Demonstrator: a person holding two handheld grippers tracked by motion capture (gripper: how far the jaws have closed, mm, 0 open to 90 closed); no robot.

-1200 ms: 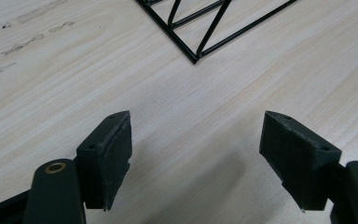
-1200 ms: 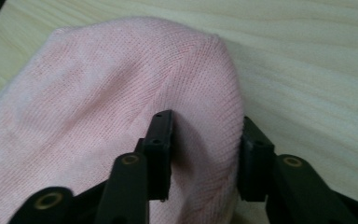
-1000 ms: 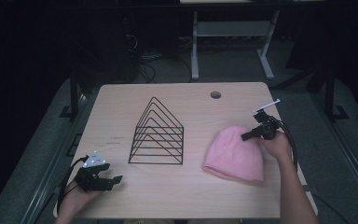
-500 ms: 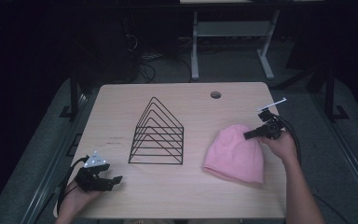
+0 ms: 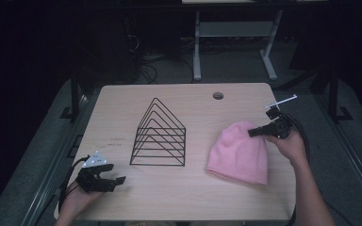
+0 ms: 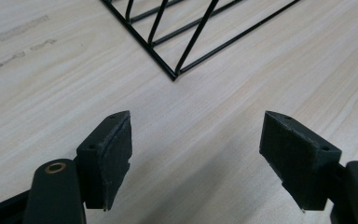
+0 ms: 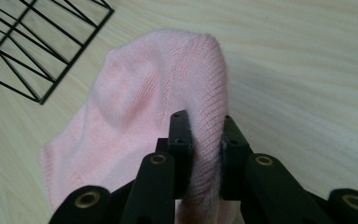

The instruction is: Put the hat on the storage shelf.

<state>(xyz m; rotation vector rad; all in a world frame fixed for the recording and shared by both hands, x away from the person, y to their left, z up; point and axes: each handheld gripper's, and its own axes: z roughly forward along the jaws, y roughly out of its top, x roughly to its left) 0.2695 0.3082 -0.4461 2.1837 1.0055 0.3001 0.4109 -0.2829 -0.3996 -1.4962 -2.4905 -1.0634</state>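
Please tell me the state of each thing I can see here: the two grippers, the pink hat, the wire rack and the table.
left gripper: open, jaws wide apart, nothing between them, low over the table.
right gripper: shut on a fold of the pink hat.
pink hat: mostly lying on the table, pinched at one end.
wire rack: standing upright on the table, empty, untouched.
table: bare wood, with a round hole near its far edge.

It looked like a dim lab or recording studio: beyond the jaws lay a pale wood-grain table [image 5: 122, 108] with a cable hole [image 5: 218, 95], with tangled cables [image 5: 146, 66] and a white desk frame [image 5: 235, 42] on grey floor behind.
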